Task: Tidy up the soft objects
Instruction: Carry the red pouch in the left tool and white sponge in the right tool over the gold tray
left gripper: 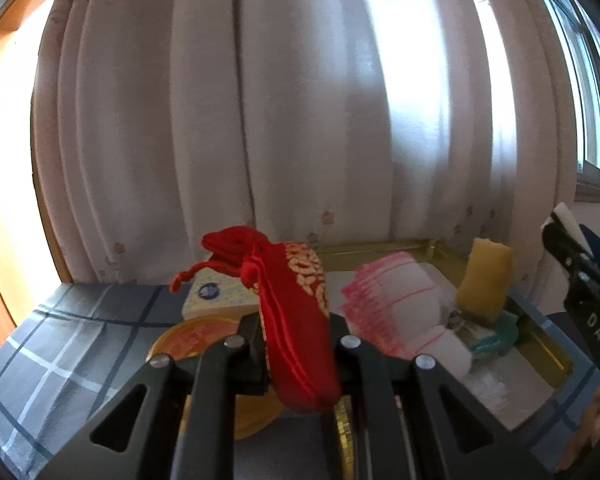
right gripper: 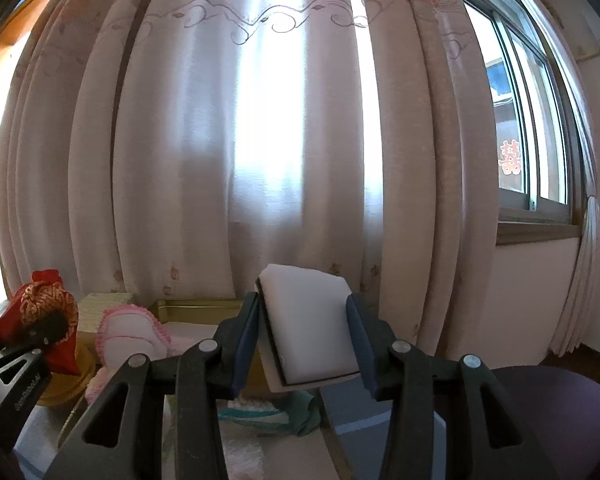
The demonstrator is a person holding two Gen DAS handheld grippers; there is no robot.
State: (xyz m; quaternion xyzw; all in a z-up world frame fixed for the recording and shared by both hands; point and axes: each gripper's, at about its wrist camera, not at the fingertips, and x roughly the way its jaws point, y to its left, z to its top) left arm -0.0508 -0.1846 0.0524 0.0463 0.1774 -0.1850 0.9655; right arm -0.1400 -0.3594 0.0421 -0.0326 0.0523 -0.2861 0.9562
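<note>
Soft things sit in both hand-held grippers at this moment. In the left wrist view, the left hand-held gripper (left gripper: 298, 354) is clamped tight on a red drawstring pouch (left gripper: 296, 320) with gold embroidery, the pouch standing up between the two black fingers with its gathered neck and cord at the top left. Below and behind it lies a surface covered in a grey cloth (left gripper: 60, 344) with pale check lines, and on that a round gold tin (left gripper: 204, 336) and a pale box with a blue round mark (left gripper: 216, 294). To the right, a shallow gold tray (left gripper: 548, 350) holds a white cloth with pink fringe (left gripper: 396, 304), a yellow sponge (left gripper: 486, 280) standing upright, and something teal (left gripper: 496, 338) just below the sponge. In the right wrist view, the right hand-held gripper (right gripper: 306, 340) holds a white foam block (right gripper: 312, 320) between its blue-padded fingers, the jaws set partway apart at the block's width and the block tilted a little. The same red pouch shows at the far left of that view, with the pink-fringed cloth beside it and the gold tray behind. Pale curtains (right gripper: 260, 160) with a flower pattern hang behind everything, and a window (right gripper: 532, 132) shows on the right.
</note>
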